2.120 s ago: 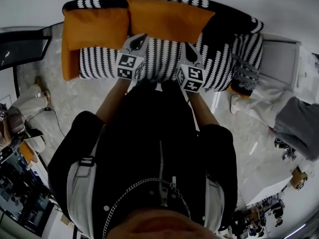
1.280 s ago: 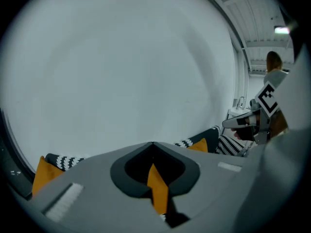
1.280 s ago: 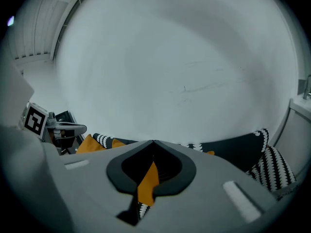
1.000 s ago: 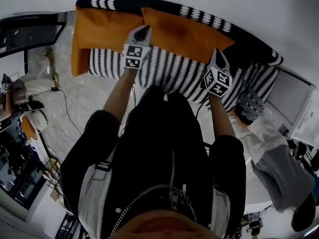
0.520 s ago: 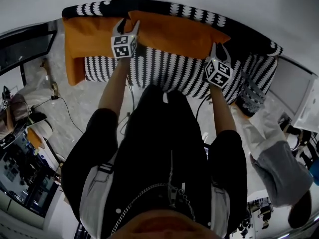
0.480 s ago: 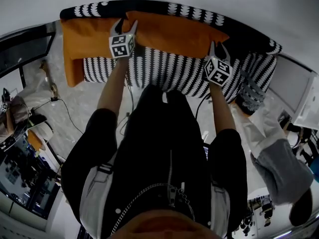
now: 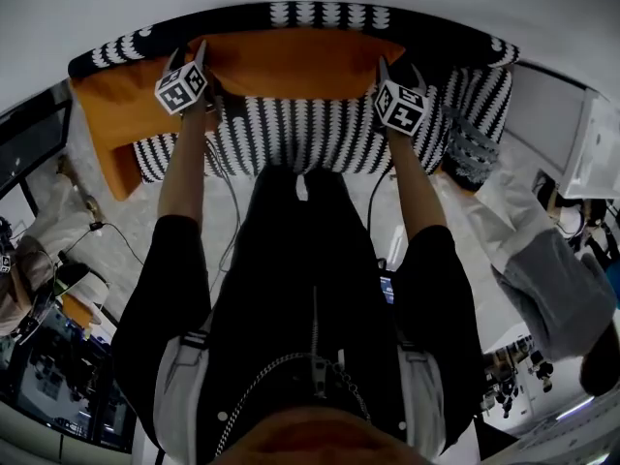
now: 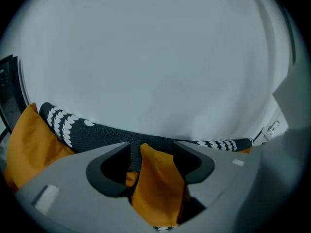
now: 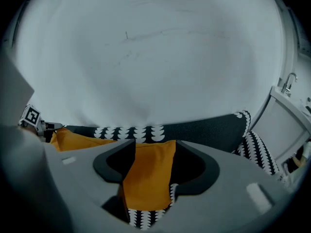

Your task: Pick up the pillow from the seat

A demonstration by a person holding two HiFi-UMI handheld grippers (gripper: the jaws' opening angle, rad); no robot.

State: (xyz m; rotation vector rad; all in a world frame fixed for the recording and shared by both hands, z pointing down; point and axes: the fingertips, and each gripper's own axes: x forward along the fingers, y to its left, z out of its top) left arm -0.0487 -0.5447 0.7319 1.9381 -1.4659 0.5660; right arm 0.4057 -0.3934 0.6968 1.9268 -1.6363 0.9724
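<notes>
An orange pillow leans on the backrest of the black-and-white patterned sofa. My left gripper is at the pillow's left end and my right gripper at its right end. In the left gripper view the jaws of the left gripper are opening, with a corner of the pillow loose between them. In the right gripper view the right gripper is also opening, and the pillow fabric lies between its jaws above the striped seat.
A second orange pillow sits at the sofa's left end. A dark knitted cushion lies at the right end, beside a white cabinet. Another person stands to the right. A white wall rises behind the sofa.
Both grippers have moved from over the seat up to the two ends of the pillow at the backrest. Their jaws, narrow before, now stand spread.
</notes>
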